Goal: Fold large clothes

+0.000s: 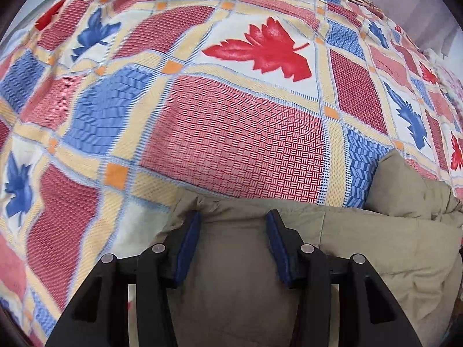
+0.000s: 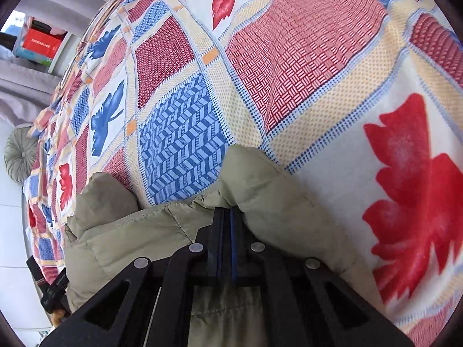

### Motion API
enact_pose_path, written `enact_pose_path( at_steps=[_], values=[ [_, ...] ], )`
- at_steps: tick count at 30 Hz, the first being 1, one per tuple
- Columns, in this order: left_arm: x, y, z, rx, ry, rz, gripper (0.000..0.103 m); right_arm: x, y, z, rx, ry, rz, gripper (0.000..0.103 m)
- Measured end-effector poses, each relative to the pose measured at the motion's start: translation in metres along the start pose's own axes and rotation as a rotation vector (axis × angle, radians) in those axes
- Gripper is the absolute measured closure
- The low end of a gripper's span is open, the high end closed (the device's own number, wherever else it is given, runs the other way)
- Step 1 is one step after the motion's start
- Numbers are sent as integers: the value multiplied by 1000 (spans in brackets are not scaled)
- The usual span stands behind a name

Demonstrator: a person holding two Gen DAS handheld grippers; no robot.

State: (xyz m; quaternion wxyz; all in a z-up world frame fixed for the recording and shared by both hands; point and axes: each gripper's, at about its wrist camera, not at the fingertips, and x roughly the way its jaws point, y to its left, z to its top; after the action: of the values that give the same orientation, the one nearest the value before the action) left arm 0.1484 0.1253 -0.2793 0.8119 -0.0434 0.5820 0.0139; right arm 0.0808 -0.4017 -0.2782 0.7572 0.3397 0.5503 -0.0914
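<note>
Jacket, khaki and puffy, is lying bunched on the bed's patterned quilt, running crosswise under both your grippers. Your left gripper is hovering with jaws spread wide over the jacket's near-left edge, fabric lying between them but not pinched. Your right gripper is sitting with jaws nearly closed, apparently pinching a fold of the jacket at its far edge, though the contact itself is hidden. Bulk of the garment is trailing toward your right in the left view, so the left side is looking like the free one to grab next.
</note>
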Motion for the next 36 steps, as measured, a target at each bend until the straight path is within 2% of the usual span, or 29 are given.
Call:
enact_pose_path(
  at_steps=[3, 6, 13, 14, 16, 17, 18, 19, 20, 21, 27, 33, 36],
  values=[
    [-28, 3, -3, 14, -17, 15, 53, -16, 15, -4, -36, 2, -36, 95],
    [-53, 4, -15, 52, -7, 6, 53, -36, 25, -16, -63, -4, -38, 95],
    [-87, 4, -67, 112, 86, -12, 53, -70, 37, -61, -52, 25, 3, 93],
    [-89, 4, -74, 110, 103, -20, 53, -73, 39, -70, -52, 34, 7, 91],
    [-94, 2, -87, 107, 127, -31, 53, -77, 42, -86, -53, 55, 6, 74],
    [-96, 1, -93, 108, 137, -37, 53, -79, 44, -93, -53, 61, 3, 70],
    [-98, 0, -98, 111, 143, -39, 50, -81, 45, -100, -52, 66, 2, 66],
    [-100, -1, -104, 116, 151, -41, 38, -82, 46, -108, -49, 72, 2, 66],
    [-102, -1, -107, 117, 154, -39, 7, -83, 46, -114, -45, 80, 2, 66],
    [-106, -1, -111, 114, 145, -34, 0, -84, 47, -120, -43, 85, 4, 66],
    [-115, -9, -125, 158, 168, -47, 0, -92, 50, -148, -34, 108, -8, 63],
    [-117, -5, -127, 146, 178, -65, 0, -88, 53, -170, -21, 136, -10, 60],
    [-117, -2, -128, 148, 184, -47, 0, -87, 59, -175, -30, 141, -14, 53]
  ],
)
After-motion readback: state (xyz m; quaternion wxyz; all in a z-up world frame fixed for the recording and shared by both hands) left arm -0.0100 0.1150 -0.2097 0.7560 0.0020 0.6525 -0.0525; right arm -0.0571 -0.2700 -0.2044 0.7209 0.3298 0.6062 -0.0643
